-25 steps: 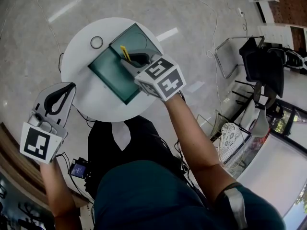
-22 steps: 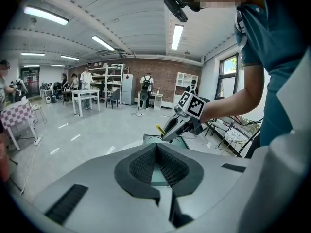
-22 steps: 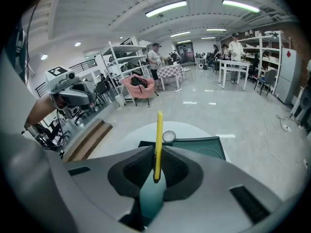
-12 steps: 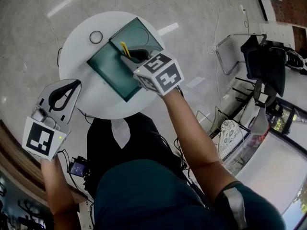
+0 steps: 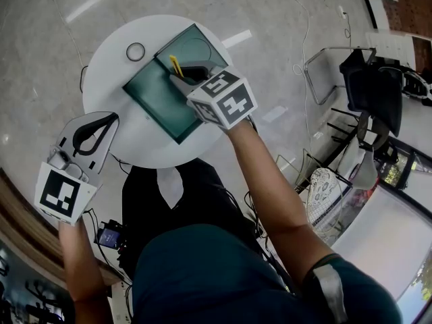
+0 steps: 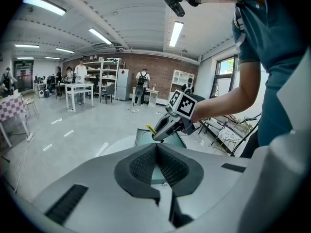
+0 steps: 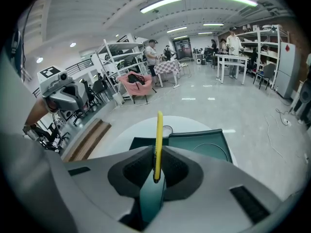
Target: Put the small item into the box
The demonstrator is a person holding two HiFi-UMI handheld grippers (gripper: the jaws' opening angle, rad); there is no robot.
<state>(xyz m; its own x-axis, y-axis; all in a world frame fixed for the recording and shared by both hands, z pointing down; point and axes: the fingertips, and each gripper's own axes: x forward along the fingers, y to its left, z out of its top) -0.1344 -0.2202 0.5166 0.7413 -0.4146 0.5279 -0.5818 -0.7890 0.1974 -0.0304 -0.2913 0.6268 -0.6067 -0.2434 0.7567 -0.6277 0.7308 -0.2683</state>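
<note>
Small yellow item: 1 thin strip, lower end pinched between the closed jaws of the right gripper. Its long axis runs straight out past the tips, over the green box.
Left gripper: jaws together, empty, well apart.
The item's identity and the box's depth are unclear.

The grey floor around me is polished and reflects the ceiling strip lights. My worktop is round and white. A brick wall closes the far end, with white shelves before it, a window beside it and white tables nearby.
</note>
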